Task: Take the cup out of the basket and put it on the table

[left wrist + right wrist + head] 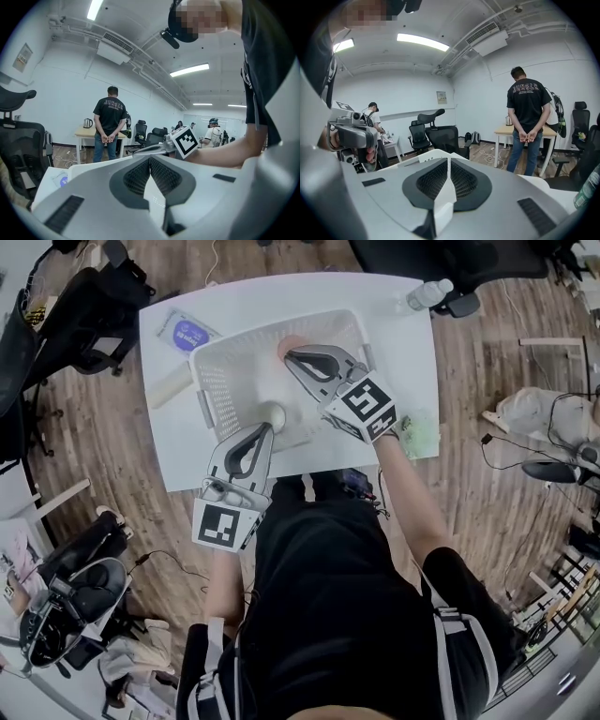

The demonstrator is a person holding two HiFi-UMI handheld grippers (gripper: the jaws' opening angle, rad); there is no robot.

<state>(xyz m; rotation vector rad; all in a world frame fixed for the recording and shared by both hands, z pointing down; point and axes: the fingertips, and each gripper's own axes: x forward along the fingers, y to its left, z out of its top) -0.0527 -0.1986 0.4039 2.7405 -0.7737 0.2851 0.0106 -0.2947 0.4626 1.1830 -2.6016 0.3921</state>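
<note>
Only the head view shows the work surface: a white table [394, 362] carrying a white plastic basket [214, 390] with perforated, lattice-like walls. A pinkish round cup [292, 343] is seen at the basket's far wall, inside it. The tips of the right gripper [289, 356] are held just beside the cup, though contact cannot be judged. The left gripper [266, 427] is pointed at a pale, rounded object [273, 412] on the basket floor, too small to be identified.

The gripper views are aimed level across the room and show none of this. A standing person [528, 126], a wooden desk [506, 133] and mesh office chairs [436, 133] are seen there instead. In each, the ribbed dark pads are pressed together along a single seam — both pairs of jaws closed, with nothing between them.
</note>
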